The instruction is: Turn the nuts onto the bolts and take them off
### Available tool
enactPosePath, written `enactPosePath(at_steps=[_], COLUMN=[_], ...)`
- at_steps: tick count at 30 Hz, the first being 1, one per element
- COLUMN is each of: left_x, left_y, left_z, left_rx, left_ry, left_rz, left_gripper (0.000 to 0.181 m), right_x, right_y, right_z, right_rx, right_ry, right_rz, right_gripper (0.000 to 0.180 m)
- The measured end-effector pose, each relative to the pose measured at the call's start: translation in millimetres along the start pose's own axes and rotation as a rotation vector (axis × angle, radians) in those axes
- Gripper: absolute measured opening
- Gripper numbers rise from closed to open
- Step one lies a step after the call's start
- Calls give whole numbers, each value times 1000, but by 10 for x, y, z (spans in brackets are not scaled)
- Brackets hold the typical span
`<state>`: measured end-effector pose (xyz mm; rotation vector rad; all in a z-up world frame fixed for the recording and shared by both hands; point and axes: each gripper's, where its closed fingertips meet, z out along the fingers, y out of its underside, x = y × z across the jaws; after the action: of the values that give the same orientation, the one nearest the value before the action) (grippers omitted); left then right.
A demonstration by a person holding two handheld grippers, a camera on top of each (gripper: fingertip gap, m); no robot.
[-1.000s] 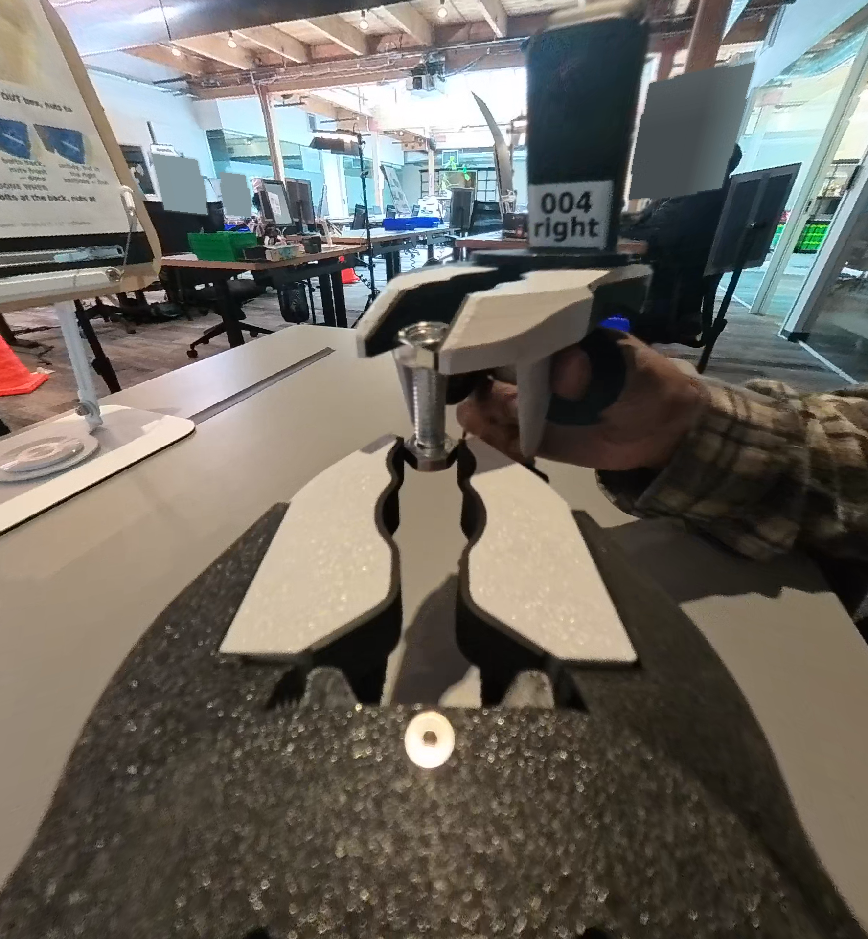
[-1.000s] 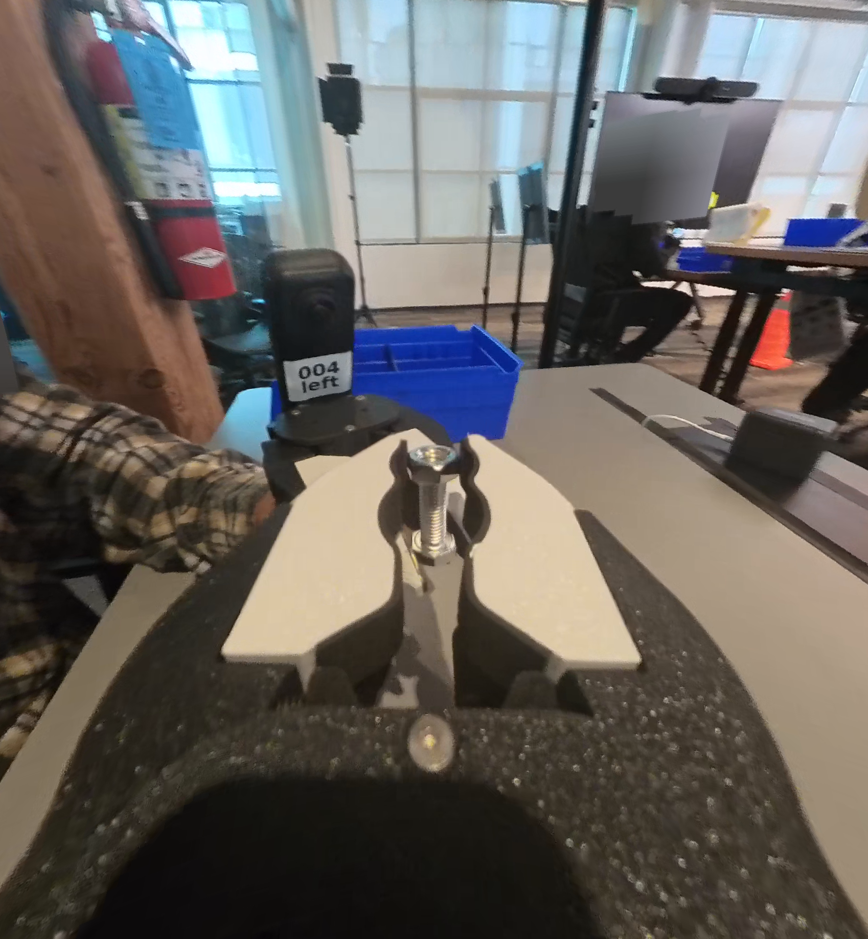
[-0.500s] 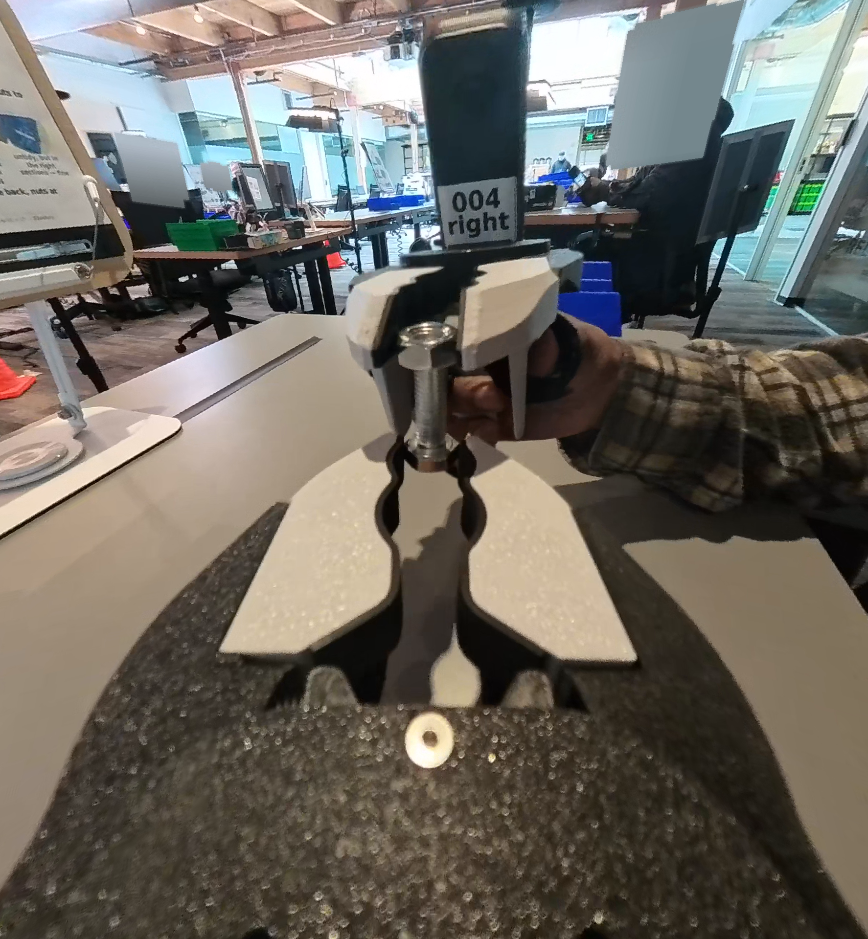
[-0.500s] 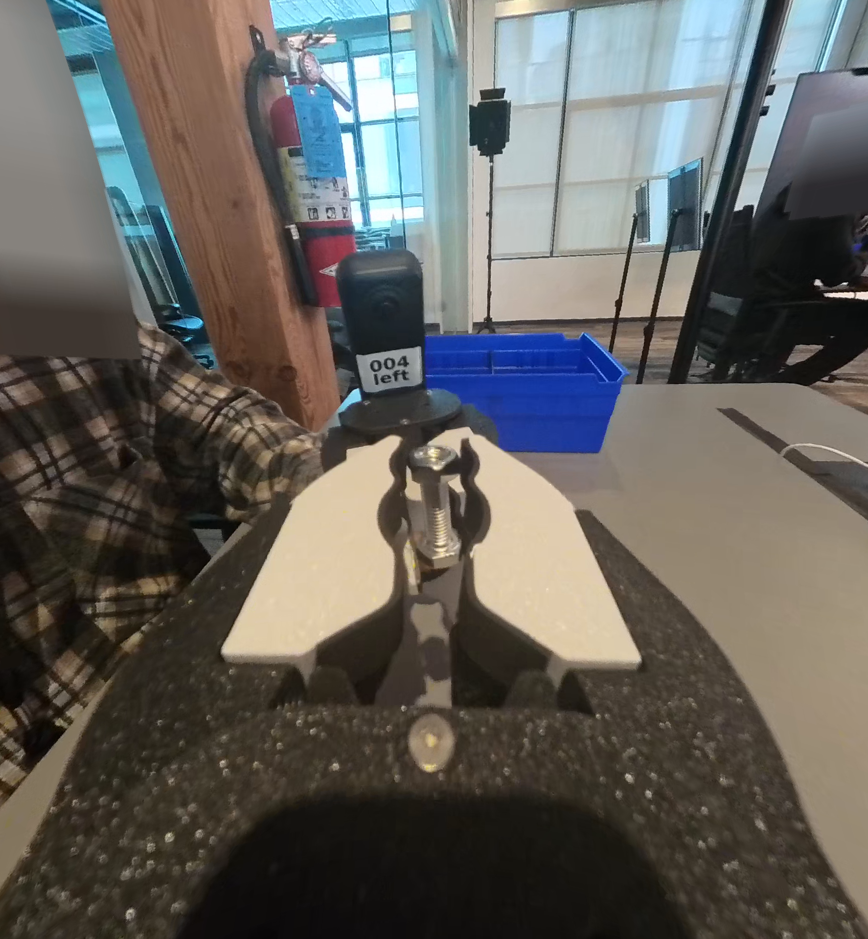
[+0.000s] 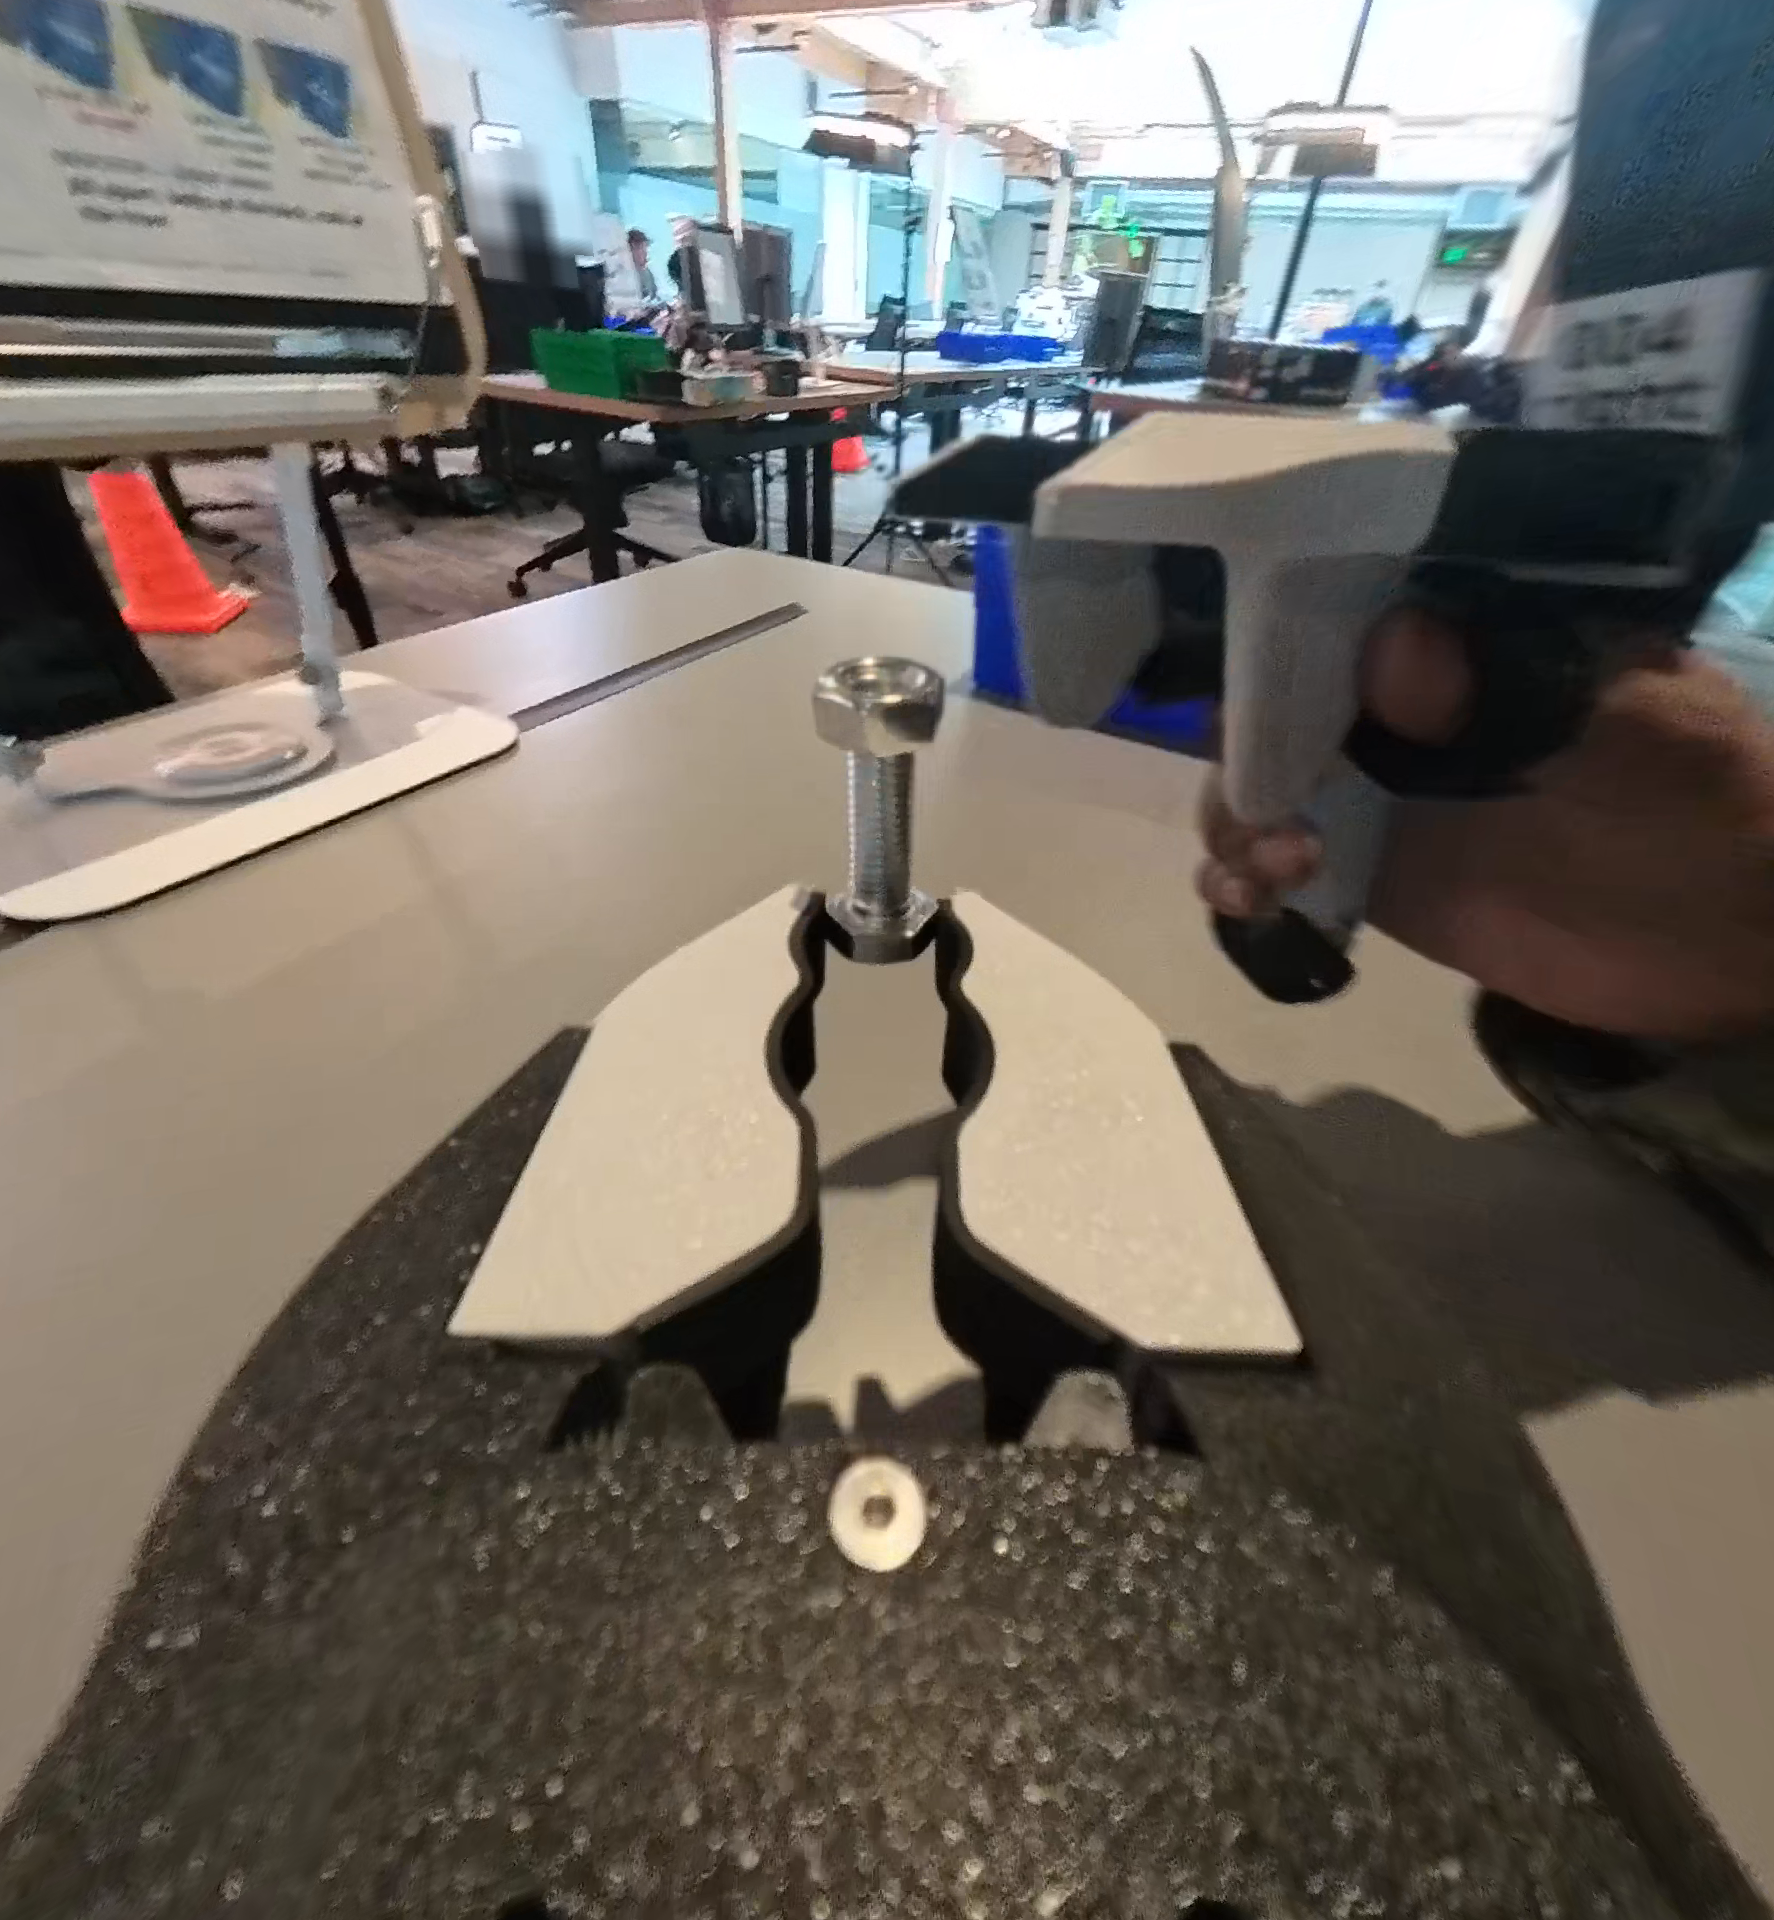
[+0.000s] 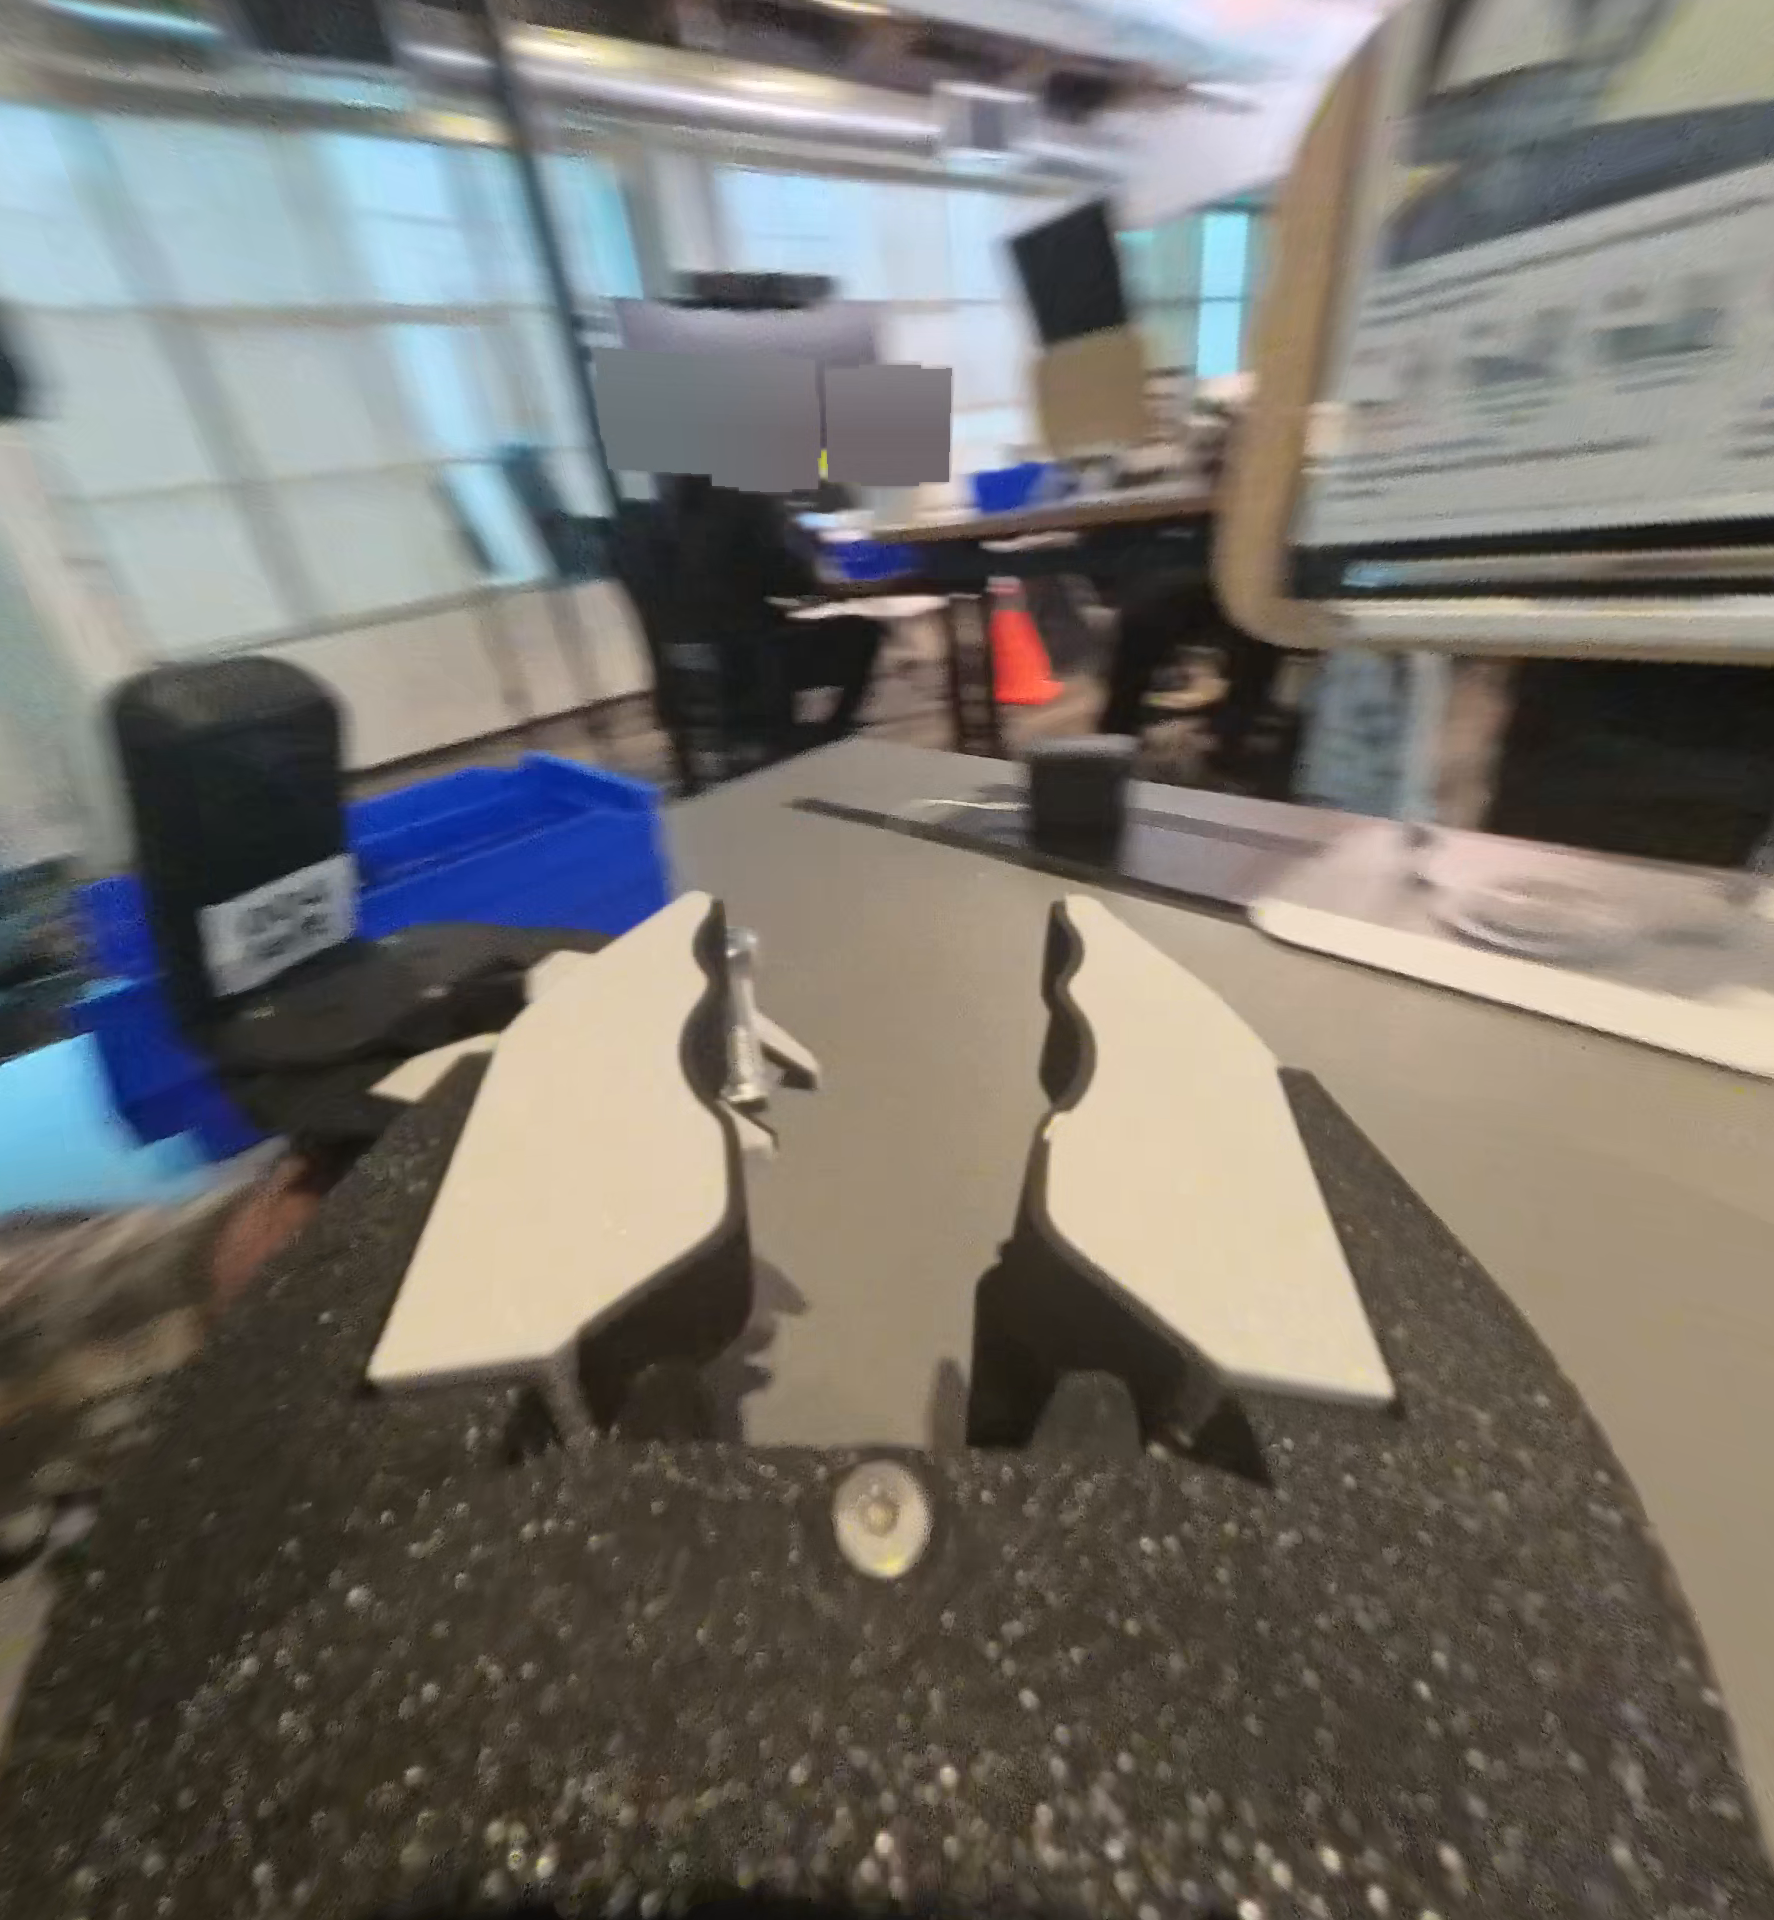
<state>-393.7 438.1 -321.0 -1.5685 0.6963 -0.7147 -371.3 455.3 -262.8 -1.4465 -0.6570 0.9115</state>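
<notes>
Right wrist view motion-blurred; bolt (image 6: pixel 741 1023) half hidden behind finger (image 6: pixel 592 1143). Board (image 5: pixel 166 145) cut off upper left, left view.

Bright daylight from windows (image 6: pixel 239 436) at my 10 o'clock; right view motion-blurred, left sharper, edges fisheye-bent.

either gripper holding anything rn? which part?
Left gripper is shut on the lower hex piece of the upright silver threaded bolt, fingertips only. Right gripper is open and holds nothing.
</notes>
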Motion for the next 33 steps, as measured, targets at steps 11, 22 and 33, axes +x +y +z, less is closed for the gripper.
enactPosePath(at_steps=[11,22,33], left_x=[-207,-160,3], left_y=[143,99,-6], left_z=[-14,-21,-14], left_rx=[-74,-60,4], left_ry=[-134,-116,3], left_rz=[-73,-45,-22], left_gripper=[19,19,19], right_x=[-256,-303,-388], right_y=[241,355,246], right_z=[269,412,285], right_rx=[-88,-138,-81], right_ry=[179,126,-147], right_rz=[9,-9,-74], right_gripper=[49,19,18])
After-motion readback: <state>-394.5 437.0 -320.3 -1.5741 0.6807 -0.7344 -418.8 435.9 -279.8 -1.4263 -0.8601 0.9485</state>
